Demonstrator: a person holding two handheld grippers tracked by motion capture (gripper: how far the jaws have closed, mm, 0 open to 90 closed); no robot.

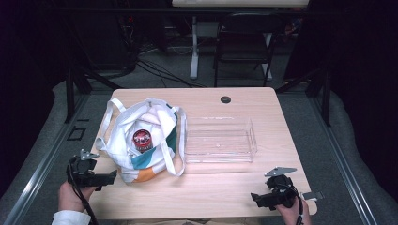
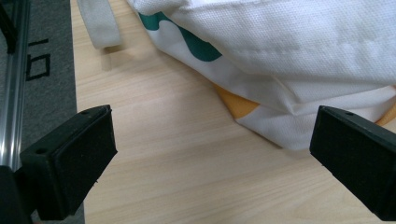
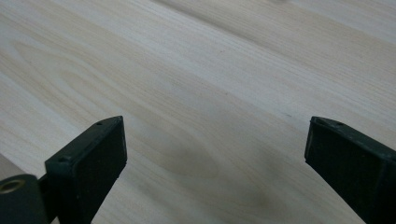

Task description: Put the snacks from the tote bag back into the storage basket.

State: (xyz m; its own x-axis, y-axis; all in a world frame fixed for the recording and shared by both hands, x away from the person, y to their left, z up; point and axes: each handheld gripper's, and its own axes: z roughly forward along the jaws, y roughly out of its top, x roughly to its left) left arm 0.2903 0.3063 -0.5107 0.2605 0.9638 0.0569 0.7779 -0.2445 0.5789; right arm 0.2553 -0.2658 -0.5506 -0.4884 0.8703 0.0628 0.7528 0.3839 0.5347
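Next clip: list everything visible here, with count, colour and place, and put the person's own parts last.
table: one, light wood, centre
bag: one, white cloth with teal and orange patches, table's left half, mouth open
can: one, red and dark top, inside the bag
tray: one, clear plastic, right of the bag, nothing seen in it
chair: one, dark, on the floor beyond the table
left claw: one, black, open, near the bag's front corner
right claw: one, black, open, over bare table at front right
hands: two, at the front edge, each holding a claw
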